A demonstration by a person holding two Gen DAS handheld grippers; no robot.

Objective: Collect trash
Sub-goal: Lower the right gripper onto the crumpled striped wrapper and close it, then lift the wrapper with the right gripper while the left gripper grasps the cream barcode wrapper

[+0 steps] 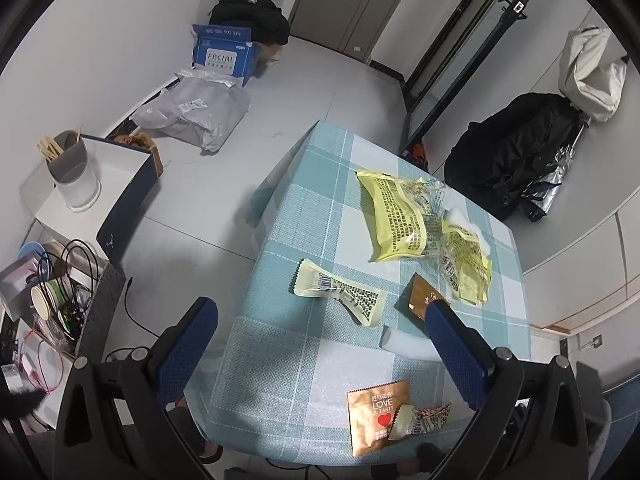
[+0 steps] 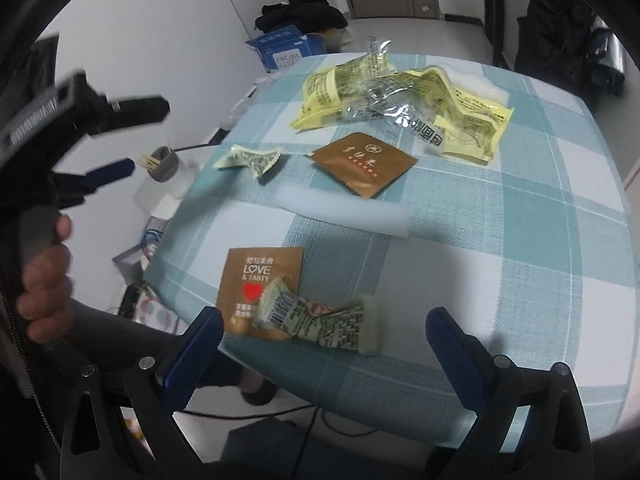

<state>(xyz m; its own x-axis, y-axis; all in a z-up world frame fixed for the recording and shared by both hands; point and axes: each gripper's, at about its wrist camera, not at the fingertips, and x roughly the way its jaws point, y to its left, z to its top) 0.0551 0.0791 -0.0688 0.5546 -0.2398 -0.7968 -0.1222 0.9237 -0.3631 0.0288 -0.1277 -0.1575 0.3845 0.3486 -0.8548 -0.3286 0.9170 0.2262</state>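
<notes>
Trash lies on a table with a teal checked cloth (image 1: 304,360) (image 2: 520,280). A crumpled yellow wrapper (image 1: 400,216) (image 2: 400,96) lies at the far side. A small twisted wrapper (image 1: 340,296) (image 2: 250,160), a brown sachet (image 1: 420,298) (image 2: 364,164), a white strip (image 1: 404,340) (image 2: 344,212) and a brown "LOVE & TASTY" sachet (image 1: 376,416) (image 2: 256,284) with a small wrapper (image 2: 320,320) on it lie nearer. My left gripper (image 1: 320,336) is open and empty above the table's left part; it also shows in the right wrist view (image 2: 140,136). My right gripper (image 2: 324,340) is open and empty just above the near wrappers.
Left of the table a white box (image 1: 100,184) carries a grey cup of sticks (image 1: 68,160). A cluttered shelf (image 1: 48,300), a grey parcel bag (image 1: 196,112) and a blue carton (image 1: 224,52) stand on the floor. Black bags (image 1: 520,152) lie at the right.
</notes>
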